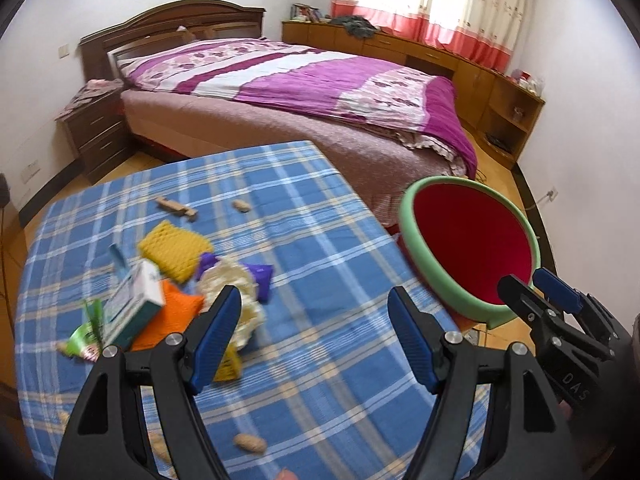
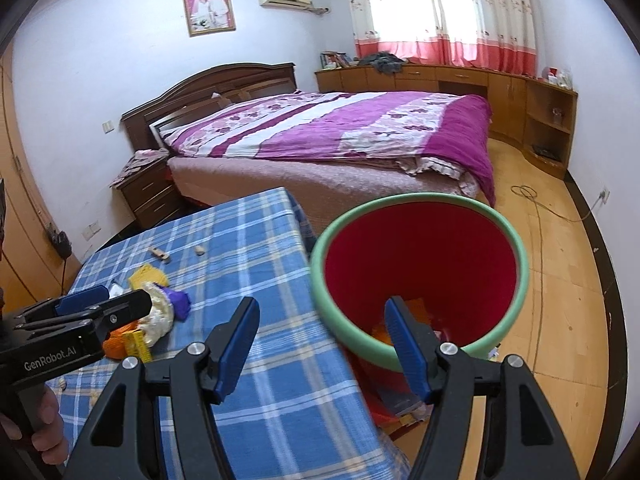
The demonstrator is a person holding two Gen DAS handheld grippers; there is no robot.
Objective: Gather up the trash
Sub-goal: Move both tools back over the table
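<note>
Both black, blue-padded grippers, left (image 1: 316, 336) and right (image 2: 320, 342), gape empty (nothing between their pads) over the blue plaid tablecloth (image 1: 304, 220), its litter pile (image 1: 176, 280) left of the green-rimmed red bin (image 2: 420, 264).

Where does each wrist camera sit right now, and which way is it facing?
Left wrist: on the left hand-held gripper, looking down across the plaid table at the trash pile; the right hand-held gripper shows at right.
Right wrist: on the right hand-held gripper, over the table edge and red bin; the left hand-held gripper and a hand show.
Shared: table, bin, bed.
</note>
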